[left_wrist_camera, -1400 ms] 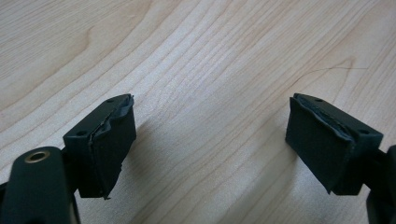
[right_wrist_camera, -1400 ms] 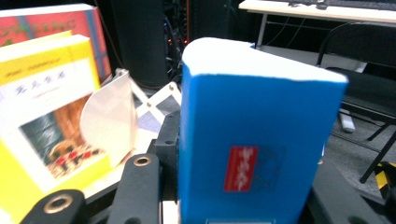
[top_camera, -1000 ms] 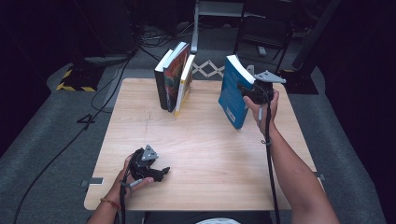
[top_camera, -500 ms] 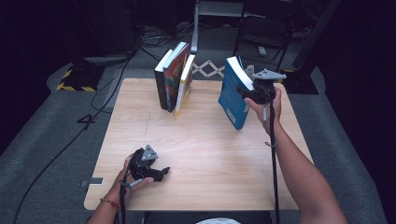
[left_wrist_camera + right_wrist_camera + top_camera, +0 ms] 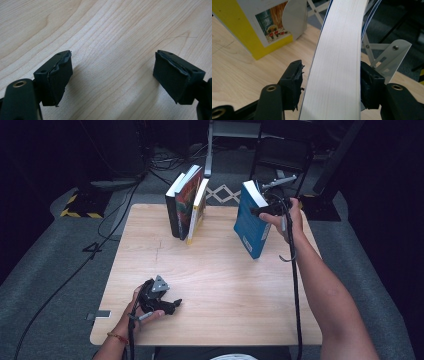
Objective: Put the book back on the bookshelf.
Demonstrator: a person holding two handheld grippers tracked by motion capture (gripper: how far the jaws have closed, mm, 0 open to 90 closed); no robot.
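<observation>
A blue book (image 5: 249,227) stands tilted on the wooden table (image 5: 225,325) at the far right, a lower corner on the wood. My right gripper (image 5: 262,211) straddles its upper edge. In the right gripper view the white page edge (image 5: 337,62) runs between the jaws of the right gripper (image 5: 331,68). The left pad (image 5: 293,80) stands clear of the pages and the right pad (image 5: 369,82) lies against the cover. These jaws have just been opening around the book. My left gripper (image 5: 170,305) rests on the table near the front left, and the left gripper (image 5: 112,67) is open over bare wood.
Three books (image 5: 186,209) stand leaning together at the table's far middle, the nearest one yellow and white (image 5: 262,27). A white folding frame (image 5: 220,195) sits just behind the far edge. Cables cross the grey floor at the left. Bare wood lies between the two hands.
The right hand has risen slightly along the blue book and its jaws have spread. The book stays tilted in the same place. The left hand has not moved.
</observation>
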